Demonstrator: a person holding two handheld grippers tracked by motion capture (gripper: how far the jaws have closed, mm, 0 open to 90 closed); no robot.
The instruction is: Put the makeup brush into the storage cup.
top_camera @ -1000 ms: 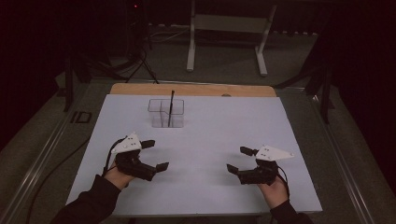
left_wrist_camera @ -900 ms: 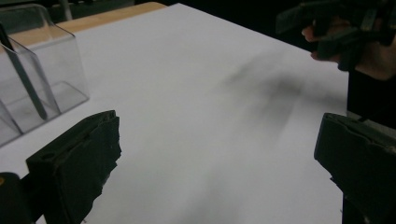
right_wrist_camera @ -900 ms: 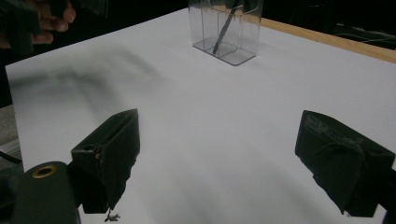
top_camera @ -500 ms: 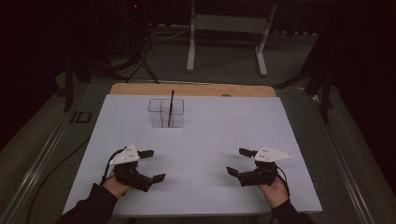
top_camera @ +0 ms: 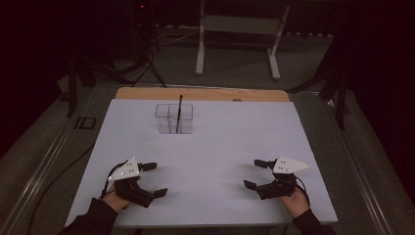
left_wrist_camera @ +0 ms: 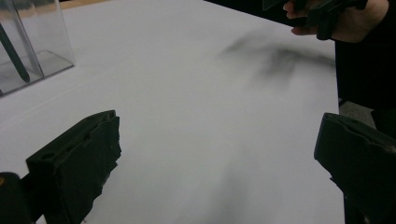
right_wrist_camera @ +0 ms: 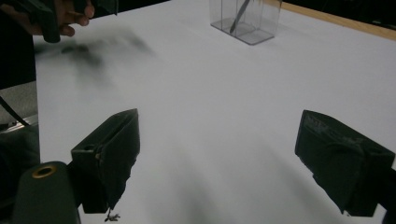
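Both the left hand-held gripper [top_camera: 152, 179] and right hand-held gripper [top_camera: 255, 173] rest released and empty near the counter [top_camera: 220, 142] front edge, well apart from the clear organiser [top_camera: 174, 118] far back; its thin black pen [top_camera: 179, 108] looks light, stiff, slippery—best pinched at the exposed top.

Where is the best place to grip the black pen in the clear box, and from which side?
Grip the black pen at its upper end, coming from above: it leans in the clear box and only that end rises above the rim; the walls probably block a sideways grip.

A white surface [top_camera: 205, 161] with a wooden strip along its far edge carries a clear divided plastic container [top_camera: 174, 118], standing toward the far left, holding one upright black pen [top_camera: 179, 110].
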